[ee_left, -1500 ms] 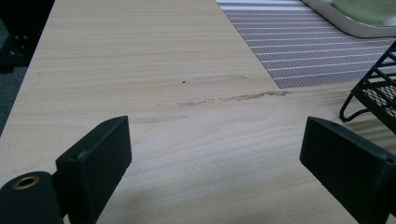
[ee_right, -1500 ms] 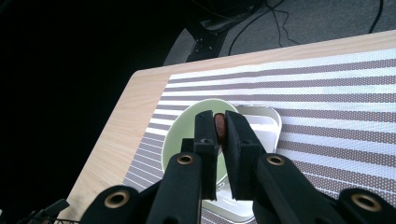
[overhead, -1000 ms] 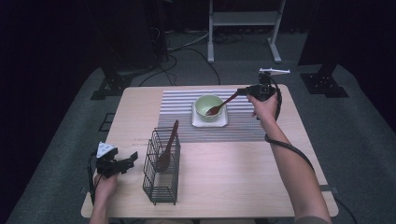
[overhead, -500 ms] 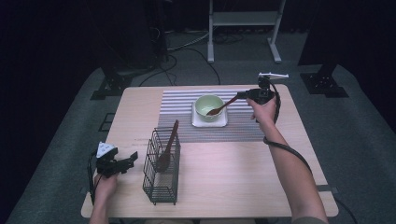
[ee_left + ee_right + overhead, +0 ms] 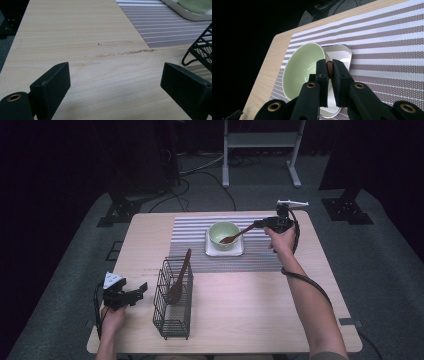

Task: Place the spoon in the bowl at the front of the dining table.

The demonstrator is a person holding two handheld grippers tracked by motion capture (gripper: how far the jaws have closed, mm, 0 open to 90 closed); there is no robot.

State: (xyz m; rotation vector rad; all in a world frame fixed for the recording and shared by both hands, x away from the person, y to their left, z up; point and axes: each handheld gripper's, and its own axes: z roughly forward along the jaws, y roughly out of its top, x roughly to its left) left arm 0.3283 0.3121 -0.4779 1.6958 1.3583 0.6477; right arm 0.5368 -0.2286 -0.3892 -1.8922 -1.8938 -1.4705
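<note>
A pale green bowl (image 5: 223, 232) (image 5: 299, 67) sits on a white square plate (image 5: 240, 251) (image 5: 340, 53) on the striped mat (image 5: 260, 257). My right gripper (image 5: 260, 223) (image 5: 329, 66) is shut on the handle of a brown wooden spoon (image 5: 235, 237) (image 5: 329, 68), whose head rests inside the bowl. My left gripper (image 5: 141, 290) (image 5: 115, 82) stands open near the table's front left, low over bare wood, nothing between its jaws. A second wooden spoon (image 5: 179, 279) stands in a black wire basket (image 5: 172, 312).
The wire basket's corner (image 5: 200, 51) shows just right of my left gripper. The mat (image 5: 160, 27) and plate edge (image 5: 185, 13) lie farther ahead of it. Dark floor, cables and stand legs (image 5: 260, 150) surround the wooden table (image 5: 260, 320).
My right gripper has shifted slightly with the spoon, whose head stays in the bowl. The left gripper has not moved.
</note>
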